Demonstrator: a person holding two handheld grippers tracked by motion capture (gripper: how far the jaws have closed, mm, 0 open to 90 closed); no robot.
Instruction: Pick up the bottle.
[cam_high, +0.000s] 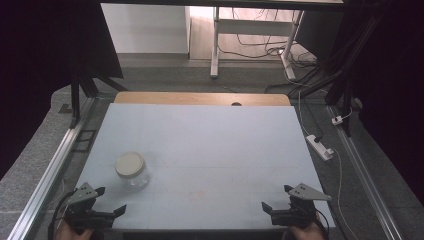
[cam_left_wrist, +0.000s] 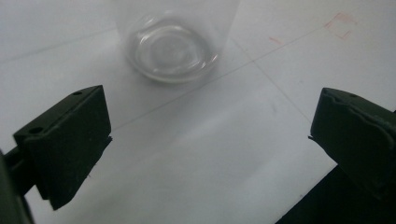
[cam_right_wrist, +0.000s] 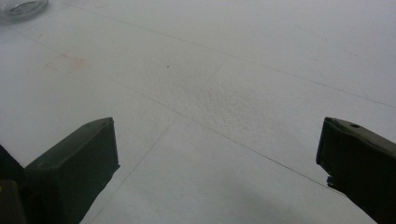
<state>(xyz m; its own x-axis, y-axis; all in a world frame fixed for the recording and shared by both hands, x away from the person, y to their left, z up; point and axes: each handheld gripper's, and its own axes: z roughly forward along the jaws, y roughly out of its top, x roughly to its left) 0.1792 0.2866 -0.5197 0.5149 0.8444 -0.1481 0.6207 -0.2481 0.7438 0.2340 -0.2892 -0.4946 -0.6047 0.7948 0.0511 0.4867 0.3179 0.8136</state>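
White table (cam_high: 210, 135), jar (cam_high: 132, 170) beyond left tongs (cam_high: 110, 199)

grey carpet floor (cam_high: 165, 77), white desk legs (cam_high: 215, 47)

black jaws, grey triangular plates, cables

The jar (cam_high: 132, 171) is clear glass with a cream-white lid (cam_high: 129, 163), and beside it the table (cam_high: 210, 135) is pale blue-white, crossed by thin grey lines. A faint red mark (cam_high: 196, 194) lies right of the jar. Both the left gripper (cam_high: 111, 201) and right gripper (cam_high: 276, 198) are black with grey plates.
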